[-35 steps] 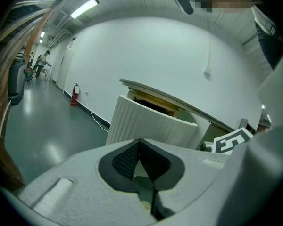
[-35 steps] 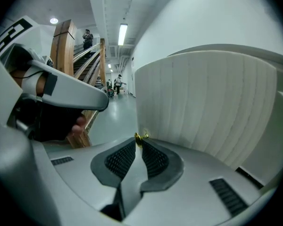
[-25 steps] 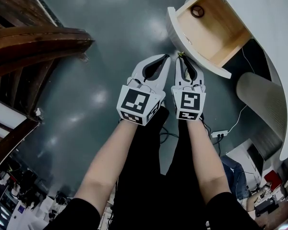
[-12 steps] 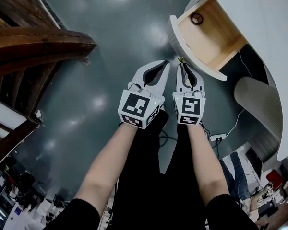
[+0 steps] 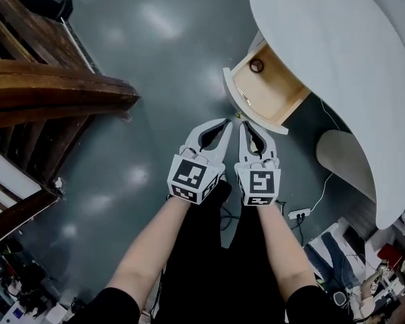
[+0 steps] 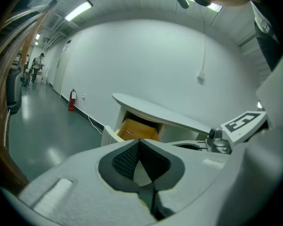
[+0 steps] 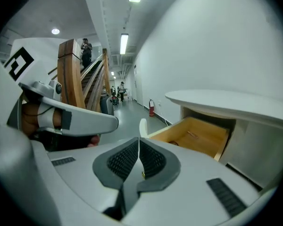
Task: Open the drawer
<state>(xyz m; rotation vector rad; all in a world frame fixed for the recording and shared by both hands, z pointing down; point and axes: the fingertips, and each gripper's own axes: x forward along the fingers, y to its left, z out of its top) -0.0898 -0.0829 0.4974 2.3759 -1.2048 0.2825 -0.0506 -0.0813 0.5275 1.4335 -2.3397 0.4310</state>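
Both the left tongs [image 5: 225,122] and the right tongs [image 5: 242,124] are clenched on nothing, side by side, just short of the drawer [image 5: 275,98], which stands pulled out beneath the white table [image 5: 324,39]. A forward nudge against its front could slide it shut.

My left tongs [image 5: 225,123] and right tongs [image 5: 242,124] are white, each with a black-and-white square-marker cube. Their pads [image 7: 124,159] are dark grey and ribbed. The drawer [image 5: 273,98] is white outside and pale wood inside. The ring [image 5: 256,65] in it is dark. The tabletop [image 5: 324,39] is white. The floor [image 5: 155,59] is glossy grey-green.
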